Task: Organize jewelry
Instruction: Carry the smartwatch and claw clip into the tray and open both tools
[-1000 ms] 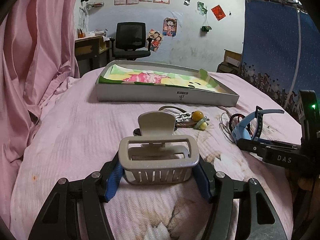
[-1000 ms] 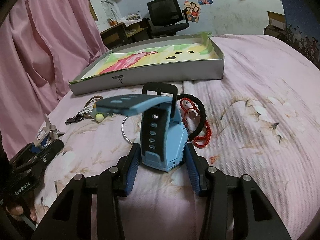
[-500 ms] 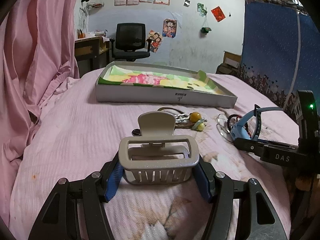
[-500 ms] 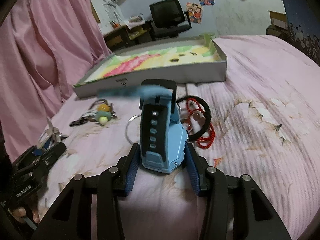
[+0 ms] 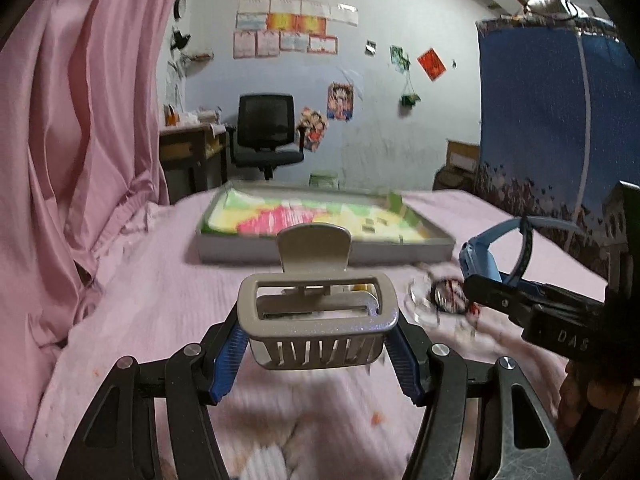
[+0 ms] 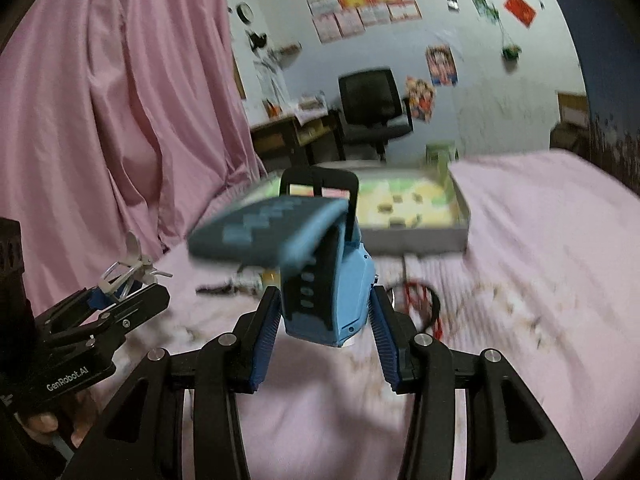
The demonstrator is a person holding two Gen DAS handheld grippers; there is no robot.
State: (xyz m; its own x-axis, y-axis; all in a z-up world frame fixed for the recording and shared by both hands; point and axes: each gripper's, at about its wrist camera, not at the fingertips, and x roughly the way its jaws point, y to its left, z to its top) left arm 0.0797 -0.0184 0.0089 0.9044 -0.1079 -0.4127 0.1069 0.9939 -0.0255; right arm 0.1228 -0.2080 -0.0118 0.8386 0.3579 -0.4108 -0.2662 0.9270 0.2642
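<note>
Jaws of the left gripper [image 5: 316, 354] pinch a grey plastic claw hair clip [image 5: 316, 320], while the right gripper [image 6: 326, 334] clamps a blue plastic wristwatch [image 6: 320, 280] above the pink bedspread [image 6: 540, 260].

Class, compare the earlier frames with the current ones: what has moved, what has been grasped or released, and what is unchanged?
Both grippers have risen off the bed and advanced toward the tray. The left gripper carries the grey hair clip up; the right gripper lifts the blue watch away from the bracelets. Nothing was grasped or released. Tray, bracelets and keychain stayed put.
</note>
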